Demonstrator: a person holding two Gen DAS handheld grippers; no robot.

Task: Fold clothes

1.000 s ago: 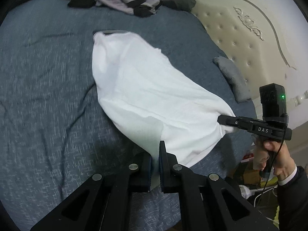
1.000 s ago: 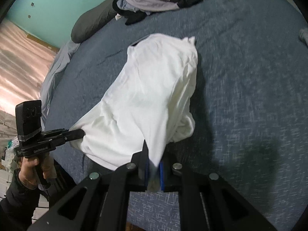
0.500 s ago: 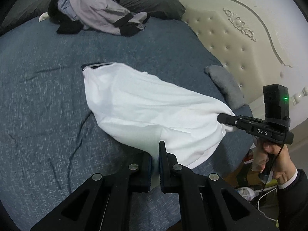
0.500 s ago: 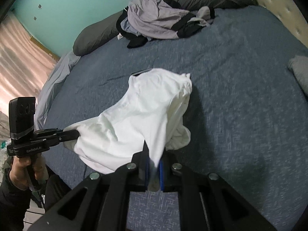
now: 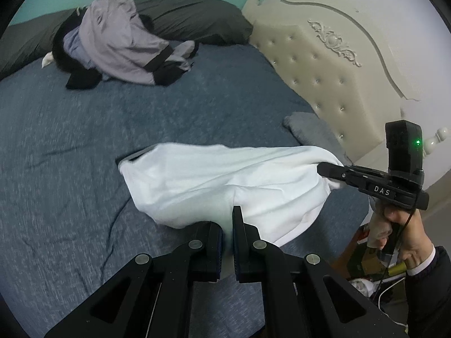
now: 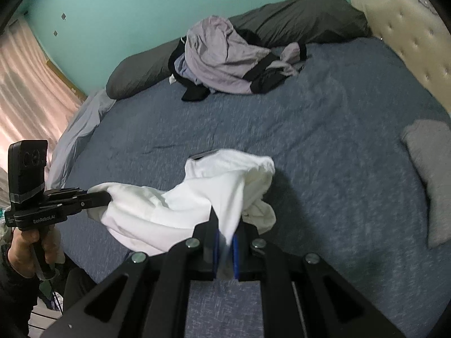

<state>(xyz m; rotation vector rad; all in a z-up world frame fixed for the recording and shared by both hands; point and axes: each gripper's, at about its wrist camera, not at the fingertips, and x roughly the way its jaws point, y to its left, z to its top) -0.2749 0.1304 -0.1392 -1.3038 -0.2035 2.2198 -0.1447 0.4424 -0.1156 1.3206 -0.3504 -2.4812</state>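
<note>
1. Left wrist view: the left gripper (image 5: 227,235) pinches the white garment (image 5: 225,180), which hangs above the blue bedspread (image 5: 84,140); a cream tufted headboard (image 5: 324,64) stands right.
2. Right wrist view: the right gripper (image 6: 225,248) pinches the garment's other edge; a clothes pile (image 6: 225,62) lies by the teal wall (image 6: 126,8).

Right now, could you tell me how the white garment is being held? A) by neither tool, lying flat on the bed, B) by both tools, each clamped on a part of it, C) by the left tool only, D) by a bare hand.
B: the left tool and the right tool are each shut on a part of the white garment, which hangs stretched between them above the bed.
</note>
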